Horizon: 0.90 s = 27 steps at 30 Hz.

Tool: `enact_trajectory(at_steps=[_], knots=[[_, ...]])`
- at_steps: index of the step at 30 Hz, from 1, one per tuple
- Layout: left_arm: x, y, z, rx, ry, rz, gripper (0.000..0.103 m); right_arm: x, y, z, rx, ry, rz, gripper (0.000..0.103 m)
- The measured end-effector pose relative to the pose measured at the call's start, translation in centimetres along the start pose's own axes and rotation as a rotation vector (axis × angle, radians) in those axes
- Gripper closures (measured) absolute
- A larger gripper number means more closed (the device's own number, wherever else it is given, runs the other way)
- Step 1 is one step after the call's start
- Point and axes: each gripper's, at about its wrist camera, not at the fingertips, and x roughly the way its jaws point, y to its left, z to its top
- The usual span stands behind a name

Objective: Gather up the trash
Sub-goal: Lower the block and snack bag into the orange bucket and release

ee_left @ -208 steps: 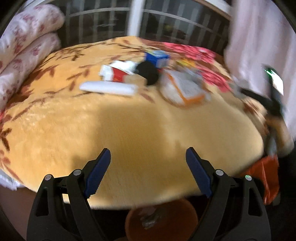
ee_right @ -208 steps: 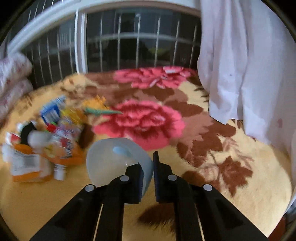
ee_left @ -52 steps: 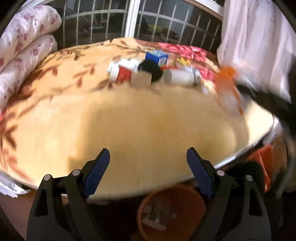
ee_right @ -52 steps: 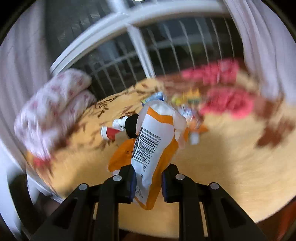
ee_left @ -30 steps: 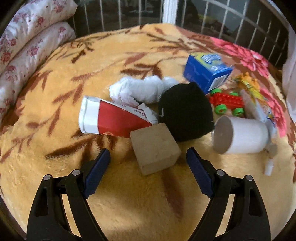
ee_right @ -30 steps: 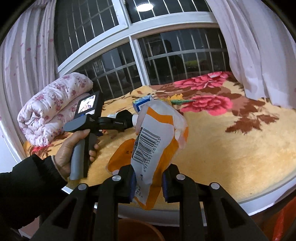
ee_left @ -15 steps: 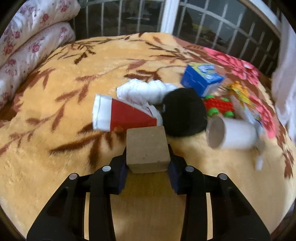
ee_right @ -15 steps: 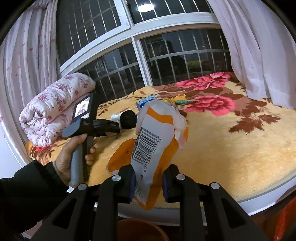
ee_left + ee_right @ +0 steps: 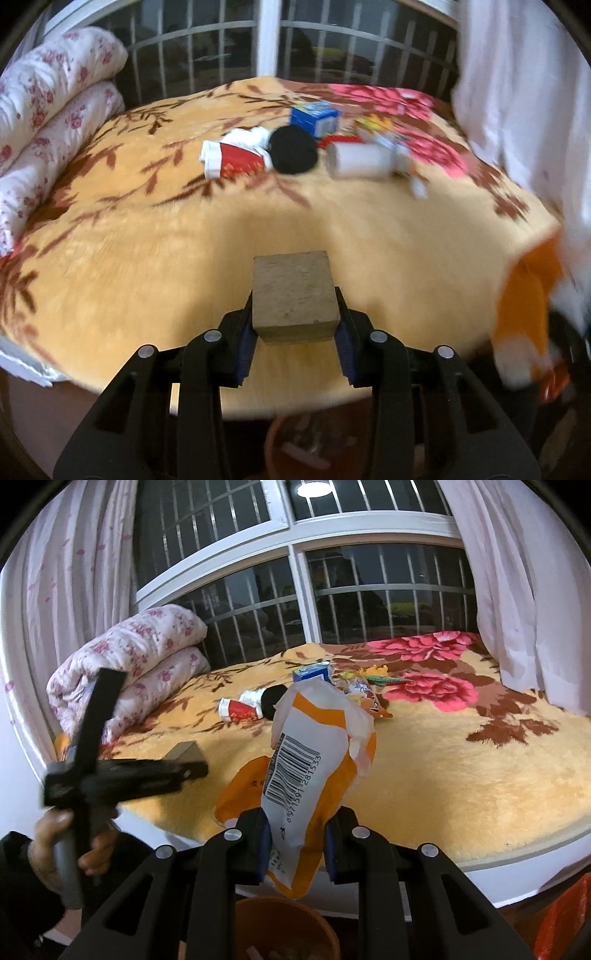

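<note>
My left gripper (image 9: 295, 334) is shut on a brown cube-shaped block (image 9: 294, 297) and holds it above the near edge of the yellow flowered blanket (image 9: 147, 236); the block also shows in the right wrist view (image 9: 184, 752). My right gripper (image 9: 295, 847) is shut on an orange and white snack bag (image 9: 306, 760) with a barcode, held above an orange bin (image 9: 291, 923). The bin also shows under the left gripper (image 9: 303, 448). A red and white paper cup (image 9: 232, 164), a black round thing (image 9: 293, 154) and a white cylinder (image 9: 360, 160) lie in a pile on the blanket.
A blue box (image 9: 314, 117), wrappers and a toy (image 9: 384, 679) lie behind the pile. A rolled flowered quilt (image 9: 129, 664) lies at the left. A barred window (image 9: 332, 602) and white curtains (image 9: 524, 602) stand behind. Something red-orange (image 9: 565, 919) stands on the floor at the right.
My left gripper closed on the block, lifted it from the pile and drew back to the blanket's near edge over the bin. My right gripper keeps holding the snack bag over the bin.
</note>
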Motion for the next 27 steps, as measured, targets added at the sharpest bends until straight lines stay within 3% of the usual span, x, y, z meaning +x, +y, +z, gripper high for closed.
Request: enact_trajectory(at_steps=[5,11,17,22,27], knots=[[-2.4,-0.9,-4.4,0.078,0.024,-0.024,0.067,-1.2,0.8,-1.5,-0.027,0.053,0.027,0.081],[-2.0,-1.4,-8.7,0.123,0.086,-0.037,0.067,-1.4,2.3,-4.6,-0.086,0.166,0.060,0.081],[1.5,-1.9,-12.4,0.155,0.216,-0.043,0.067,-0.1,3.3,-8.0,-0.138,0.319,0.078,0.081],[5.6,-2.3,-15.1,0.145,0.363,-0.074,0.067,2.9,3.0,-10.4,-0.106,0.462,0.079,0.081],[6.9,-2.2,-15.6,0.148,0.408,-0.073,0.067,5.2,3.0,-12.1,-0.124,0.563,0.078,0.081]])
